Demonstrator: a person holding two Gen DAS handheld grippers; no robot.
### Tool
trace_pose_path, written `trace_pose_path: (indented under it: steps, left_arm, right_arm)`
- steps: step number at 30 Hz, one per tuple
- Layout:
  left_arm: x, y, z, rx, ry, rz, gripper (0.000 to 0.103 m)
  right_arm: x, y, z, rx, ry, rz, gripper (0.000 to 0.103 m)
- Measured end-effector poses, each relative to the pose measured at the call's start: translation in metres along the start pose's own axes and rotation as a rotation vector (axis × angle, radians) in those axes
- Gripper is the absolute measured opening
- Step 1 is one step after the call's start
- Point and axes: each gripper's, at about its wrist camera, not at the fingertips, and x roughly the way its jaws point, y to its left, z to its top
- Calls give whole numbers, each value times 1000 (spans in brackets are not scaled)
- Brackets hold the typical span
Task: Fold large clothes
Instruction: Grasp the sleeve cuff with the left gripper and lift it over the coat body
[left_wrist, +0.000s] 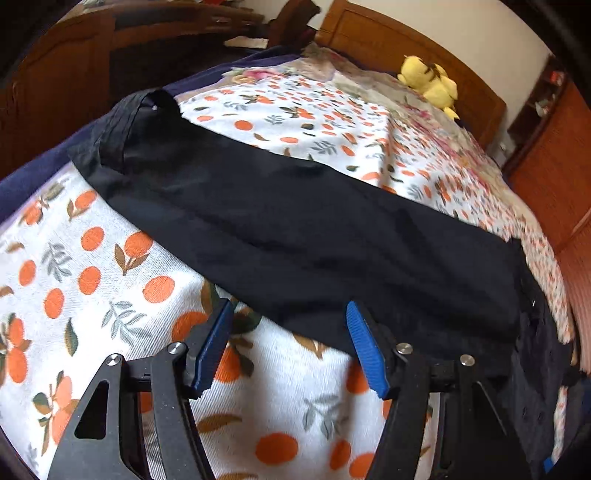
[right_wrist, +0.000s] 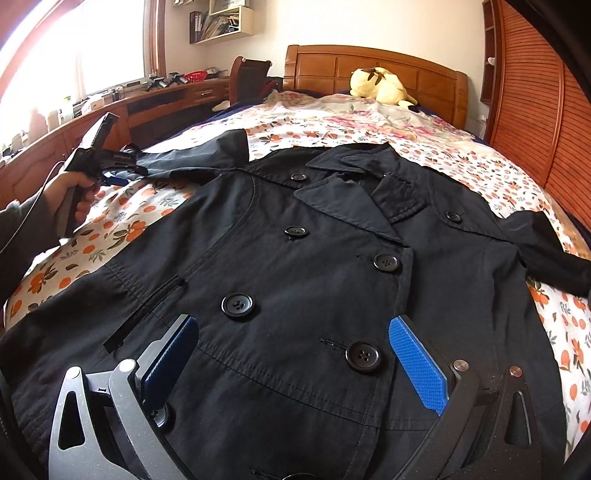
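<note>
Black double-breasted button coat (right_wrist: 295, 295) is lying flat on the orange-print bedsheet (left_wrist: 92, 277); both claws, left gripper (left_wrist: 290, 347) and right gripper (right_wrist: 293, 363), are gaping empty, risking a missed sleeve (left_wrist: 295, 229).

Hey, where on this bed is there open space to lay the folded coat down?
Open bedspread lies between the black coat's collar and the yellow plush toy by the headboard. A smaller patch sits beside the left sleeve, under the left gripper. The bed's middle is crowded: the coat covers it under the right gripper.
</note>
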Motion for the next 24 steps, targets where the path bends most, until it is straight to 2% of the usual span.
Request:
trace_pose_path:
  steps: [2, 4, 7, 8, 9, 11, 13, 14, 20, 24]
  left_arm:
    - [4, 4, 3, -41, -6, -21, 64]
    - [8, 4, 7, -62, -15, -23, 55]
    - [15, 5, 13, -80, -13, -18, 29]
    - [18, 4, 15, -82, -10, -9, 12]
    - [20, 2, 18, -80, -2, -10, 7]
    - [16, -4, 21, -60, -5, 9, 3]
    - [1, -23, 20, 1, -35, 43, 3]
    - [-6, -31, 22, 20, -47, 37, 3]
    - [-80, -103, 5, 157, -121, -83, 3]
    - [-119, -152, -33, 300, -136, -112, 3]
  right_arm:
    - [0, 0, 0, -3, 0, 3, 103]
    - [0, -2, 0, -3, -4, 6, 103]
    - [-1, -4, -1, 1, -11, 10, 103]
    - [0, -5, 0, 2, -10, 12, 103]
    - [1, -5, -1, 2, -9, 12, 103]
    - [2, -4, -1, -2, -6, 6, 103]
    - [1, -2, -1, -9, -12, 4, 103]
    - [0, -2, -1, -11, -16, 5, 103]
    - [-7, -1, -3, -13, -39, 4, 103]
    - [-12, 1, -6, -21, -60, -9, 103]
